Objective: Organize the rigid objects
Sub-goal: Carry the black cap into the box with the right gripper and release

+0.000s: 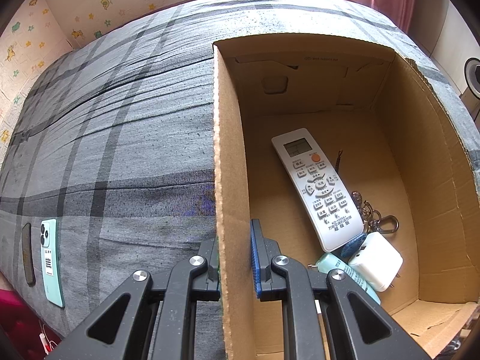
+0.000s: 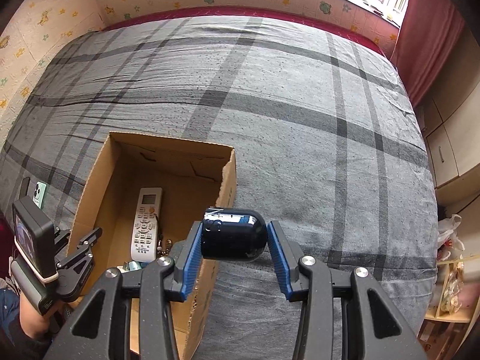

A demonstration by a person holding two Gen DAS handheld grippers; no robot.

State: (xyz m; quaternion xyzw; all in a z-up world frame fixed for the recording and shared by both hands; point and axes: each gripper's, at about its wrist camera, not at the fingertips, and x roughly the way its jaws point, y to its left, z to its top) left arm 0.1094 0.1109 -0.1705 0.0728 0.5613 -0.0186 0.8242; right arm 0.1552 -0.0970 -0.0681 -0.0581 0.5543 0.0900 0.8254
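A cardboard box stands open on the grey plaid bed. My left gripper is shut on its left wall, one finger outside and one inside. On the box floor lie a white remote, a key bunch, a white charger and a teal tube. In the right wrist view my right gripper is shut on a glossy dark-blue rounded object, held above the box's near right wall. The left gripper shows there at the box's left wall.
A mint-green phone and a dark phone lie on the bed left of the box. The bedspread stretches far and right. Cabinets and a red curtain stand at the right, with a cluttered shelf below.
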